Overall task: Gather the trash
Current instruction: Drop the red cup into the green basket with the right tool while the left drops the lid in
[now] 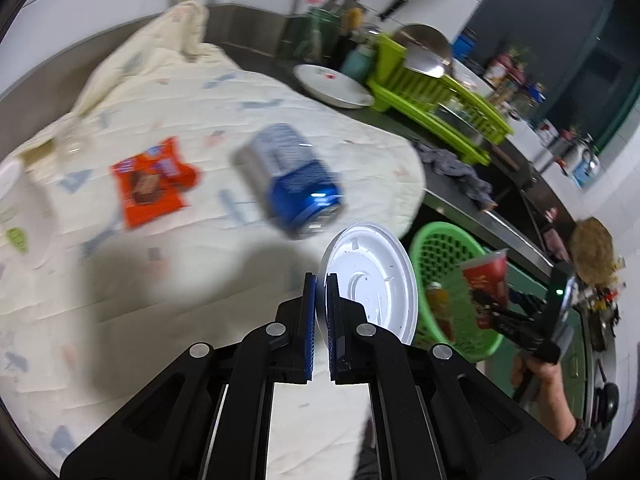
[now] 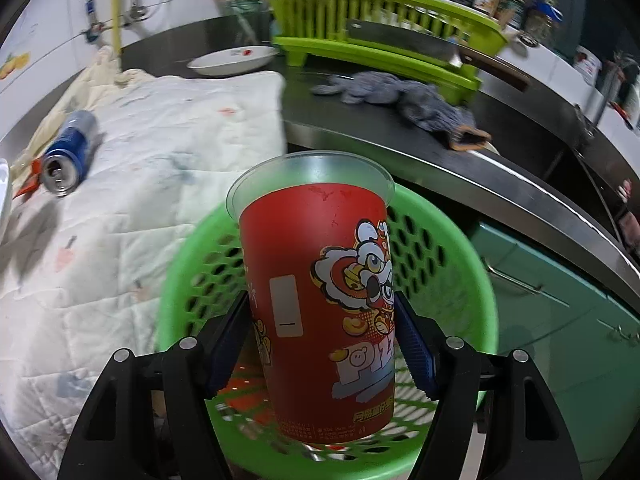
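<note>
My left gripper [image 1: 320, 292] is shut on the rim of a white plastic lid [image 1: 372, 280], held above the cloth near the green basket [image 1: 436, 240]. A blue can [image 1: 294, 180] and an orange snack wrapper [image 1: 150, 180] lie on the white quilted cloth [image 1: 160, 280]. My right gripper [image 2: 322, 312] is shut on a red printed paper cup [image 2: 320, 300], upright over the green basket [image 2: 448, 280]. The cup [image 1: 486, 284] and right gripper also show in the left wrist view. The can [image 2: 68, 152] lies at the left in the right wrist view.
A steel counter [image 2: 400, 140] holds a grey rag [image 2: 400, 100], a lime dish rack [image 2: 380, 32] with a cleaver [image 2: 420, 44], and a white plate [image 2: 232, 60]. Teal cabinet doors [image 2: 560, 320] stand below the counter. Some trash lies in the basket bottom.
</note>
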The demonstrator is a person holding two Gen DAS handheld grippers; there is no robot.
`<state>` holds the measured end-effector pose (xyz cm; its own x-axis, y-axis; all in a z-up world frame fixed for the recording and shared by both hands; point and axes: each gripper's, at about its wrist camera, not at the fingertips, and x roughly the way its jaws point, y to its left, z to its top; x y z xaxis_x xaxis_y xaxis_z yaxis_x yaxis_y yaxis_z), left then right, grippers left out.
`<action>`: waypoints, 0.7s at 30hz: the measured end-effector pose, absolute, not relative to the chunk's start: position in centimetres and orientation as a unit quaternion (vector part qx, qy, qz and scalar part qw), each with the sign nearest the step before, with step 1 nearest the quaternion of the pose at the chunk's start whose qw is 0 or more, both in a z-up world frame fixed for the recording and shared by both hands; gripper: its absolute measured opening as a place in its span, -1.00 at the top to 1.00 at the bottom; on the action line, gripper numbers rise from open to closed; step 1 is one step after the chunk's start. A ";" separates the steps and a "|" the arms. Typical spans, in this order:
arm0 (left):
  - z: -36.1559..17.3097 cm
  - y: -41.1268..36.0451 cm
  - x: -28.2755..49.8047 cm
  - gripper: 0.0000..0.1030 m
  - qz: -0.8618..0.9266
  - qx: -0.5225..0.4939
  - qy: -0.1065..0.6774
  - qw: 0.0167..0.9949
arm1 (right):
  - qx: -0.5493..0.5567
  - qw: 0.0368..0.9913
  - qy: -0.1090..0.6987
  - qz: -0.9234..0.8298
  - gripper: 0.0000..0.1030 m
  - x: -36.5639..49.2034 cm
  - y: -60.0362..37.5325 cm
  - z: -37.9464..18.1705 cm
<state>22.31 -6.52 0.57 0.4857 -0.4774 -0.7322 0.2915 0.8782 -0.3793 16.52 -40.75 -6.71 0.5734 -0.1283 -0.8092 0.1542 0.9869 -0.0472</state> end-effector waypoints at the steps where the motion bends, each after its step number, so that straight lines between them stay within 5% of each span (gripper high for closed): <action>1: 0.6 -7.8 22.4 0.93 -0.233 -0.099 0.455 0.854 | 0.016 0.886 0.456 -0.085 -0.31 16.4 -41.3 -6.8; 21: -2.0 -26.3 24.0 0.93 -0.321 -0.028 0.483 0.814 | 0.048 0.899 0.420 -0.116 -0.46 11.9 -46.3 -5.0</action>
<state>23.98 -26.33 -2.05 0.3262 -0.5498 -0.7690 0.4960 0.7920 -0.3559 11.88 -46.30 -4.98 0.6200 -0.1674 -0.7665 0.2486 0.9686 -0.0105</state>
